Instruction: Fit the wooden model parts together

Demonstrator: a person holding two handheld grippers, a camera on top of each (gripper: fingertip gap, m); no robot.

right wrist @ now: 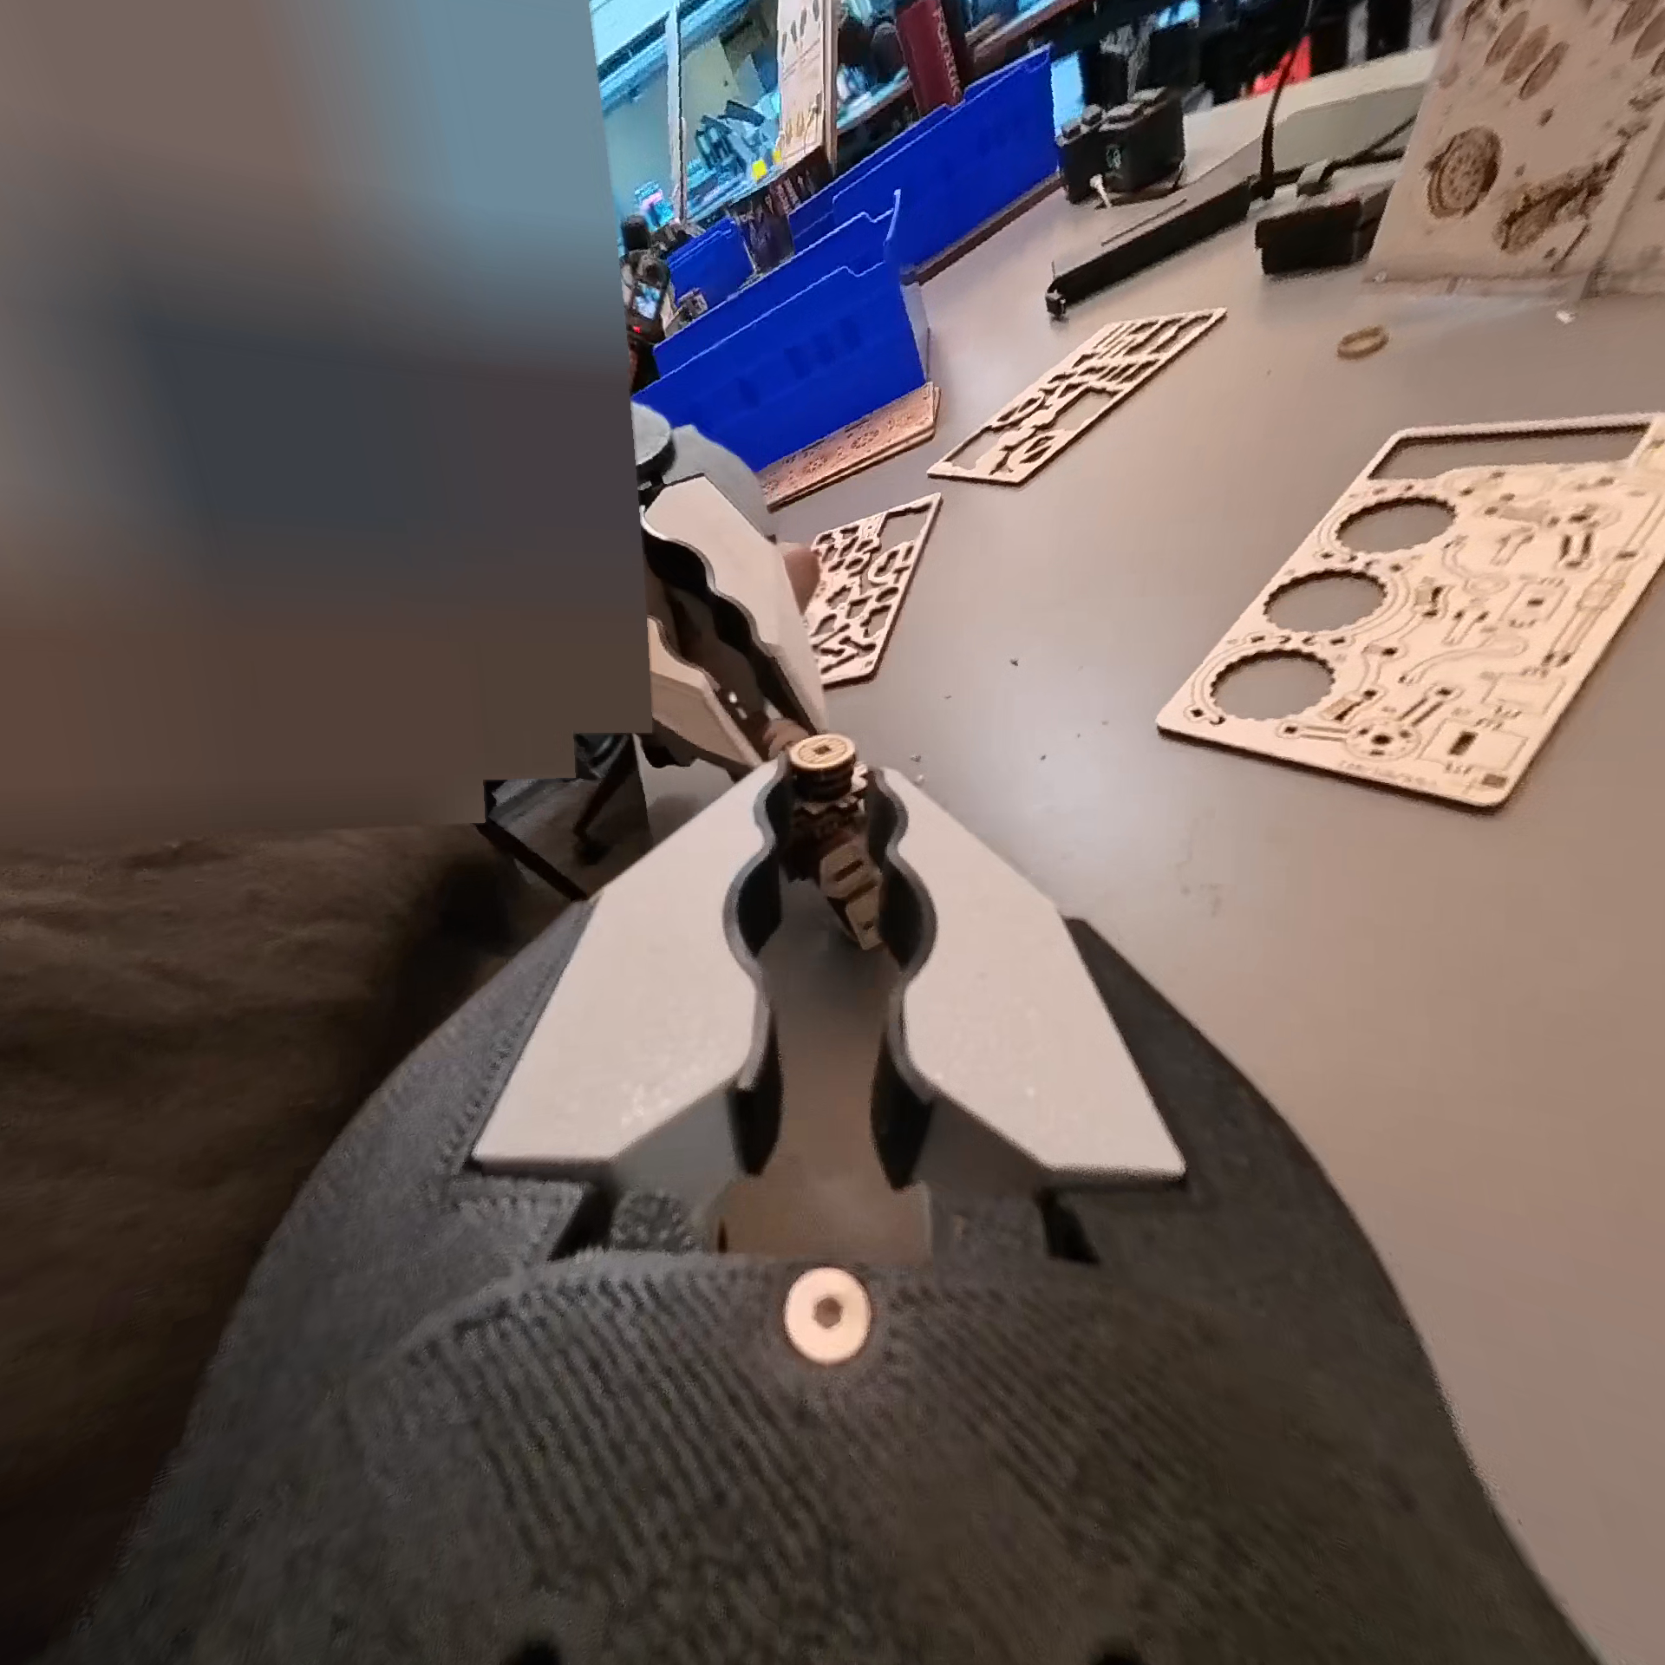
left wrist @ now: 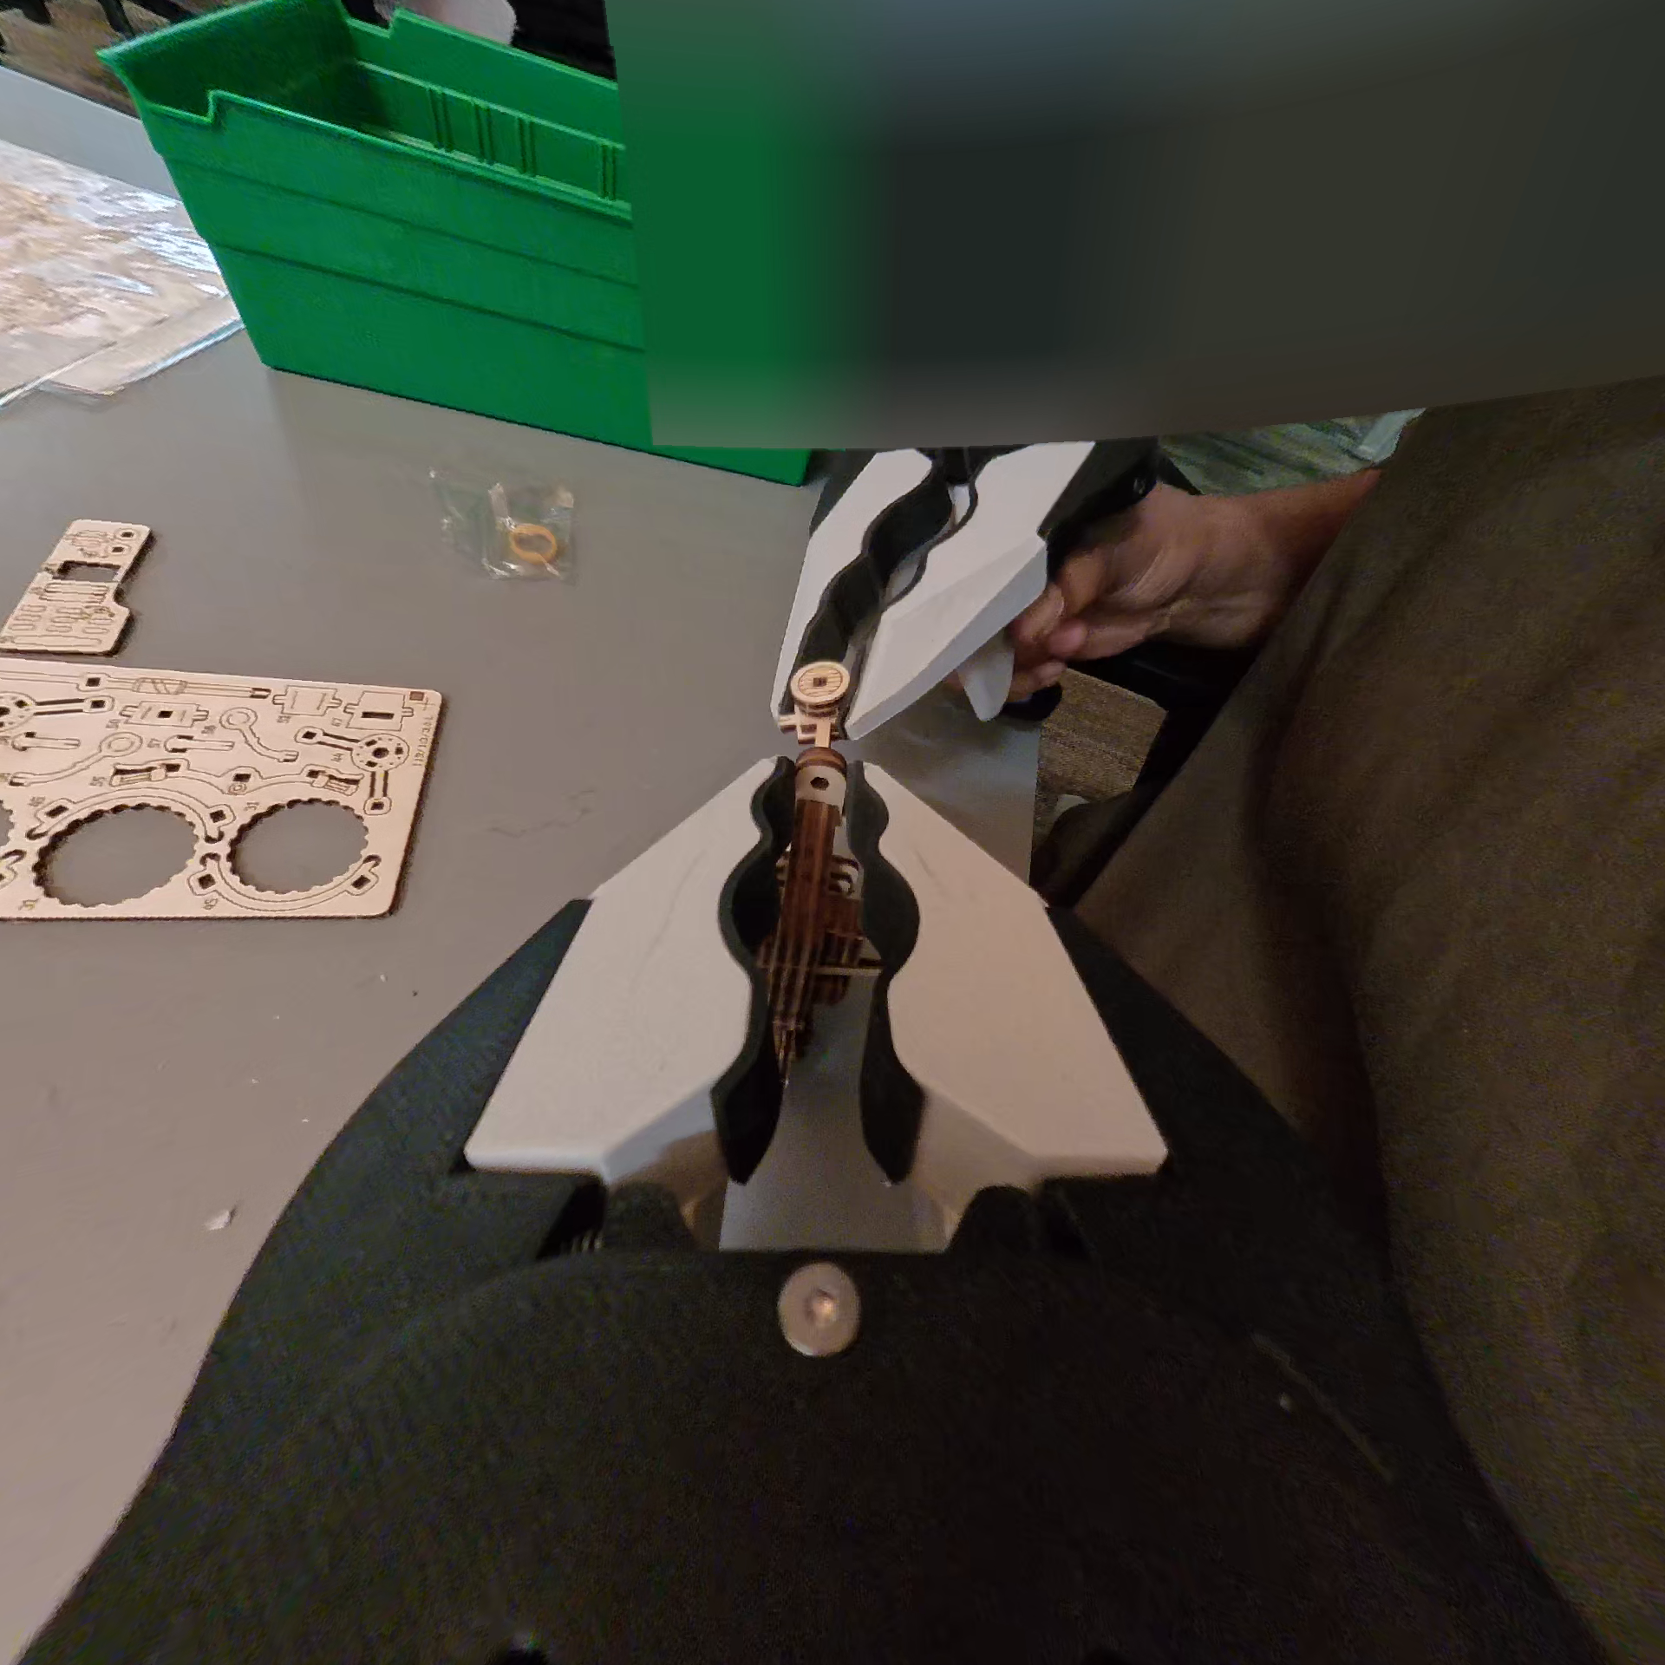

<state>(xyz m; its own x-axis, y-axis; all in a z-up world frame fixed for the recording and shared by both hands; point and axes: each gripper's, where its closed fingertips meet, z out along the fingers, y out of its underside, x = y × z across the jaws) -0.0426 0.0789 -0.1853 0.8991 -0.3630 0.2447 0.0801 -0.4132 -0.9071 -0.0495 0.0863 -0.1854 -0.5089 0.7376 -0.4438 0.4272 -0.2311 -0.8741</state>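
**Two grippers meet over a wooden sub-assembly at the table edge**

Grey tabletop (left wrist: 450,1036) fills the left wrist view, with a green plastic bin (left wrist: 405,225) at the back and a small clear bag holding an orange ring (left wrist: 532,543) in front of it. A laser-cut wooden parts sheet (left wrist: 225,802) with toothed round cut-outs lies to the left, and a smaller sheet fragment (left wrist: 77,586) lies just beyond it. The left gripper (left wrist: 815,775) has its white fingers drawn close, pinching a dark, layered wooden model assembly (left wrist: 811,892) that stands upright between them. Just beyond its tip, the right gripper (left wrist: 815,712), held by a person's hand (left wrist: 1162,586), pinches a small wooden part with a round head (left wrist: 818,683). That part hangs directly above the assembly's top, close to it or touching; which one is unclear.

From the right wrist view, the same table (right wrist: 1126,946) stretches off to blue bins (right wrist: 811,360) and workshop clutter. The toothed parts sheet (right wrist: 1442,613) lies to the right, and two more emptied sheets (right wrist: 1072,396) (right wrist: 865,586) lie farther back. The right gripper (right wrist: 824,775) is narrowed onto the small round-headed part (right wrist: 820,752) at its fingertips, with the dark assembly (right wrist: 847,865) showing just below, between the fingers. The left gripper (right wrist: 721,613) reaches in from behind, partly hidden.
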